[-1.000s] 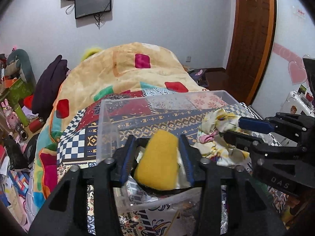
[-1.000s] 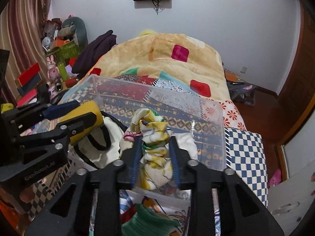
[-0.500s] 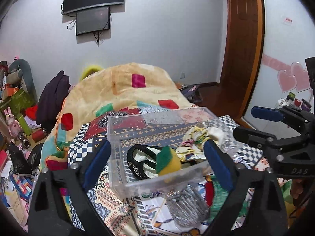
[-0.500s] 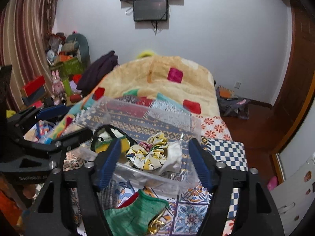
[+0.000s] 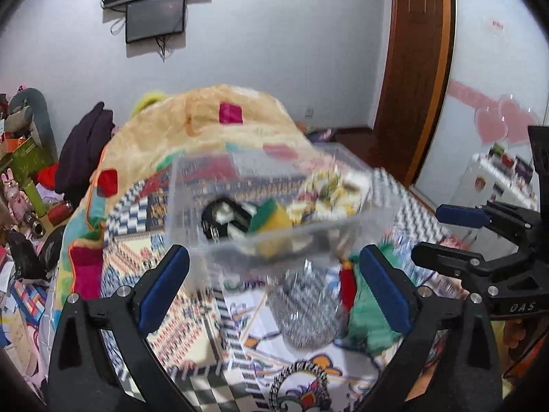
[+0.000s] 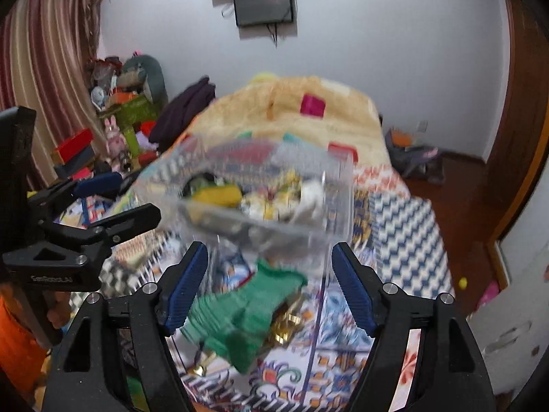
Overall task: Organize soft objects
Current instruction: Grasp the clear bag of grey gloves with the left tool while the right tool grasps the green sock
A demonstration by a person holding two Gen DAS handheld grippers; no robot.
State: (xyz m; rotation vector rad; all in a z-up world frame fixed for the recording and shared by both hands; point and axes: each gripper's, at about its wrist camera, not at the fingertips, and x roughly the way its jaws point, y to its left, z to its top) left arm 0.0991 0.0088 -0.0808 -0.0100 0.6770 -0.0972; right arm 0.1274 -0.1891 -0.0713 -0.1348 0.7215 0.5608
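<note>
Soft objects sit ahead of our two tongs: one clear plastic bin [image 5: 274,213] on the bed [image 5: 212,127] holds one yellow-and-green sponge [image 5: 271,214], one floral cloth [image 5: 326,192] and one black-handled bag [image 5: 223,214]. Nearer us, one green cloth [image 6: 247,305] lies between our right tongs [image 6: 269,286], beside one silvery scouring pad [image 5: 308,309]. Both left tongs [image 5: 274,285] and right tongs stand wide apart, holding nothing.
</note>
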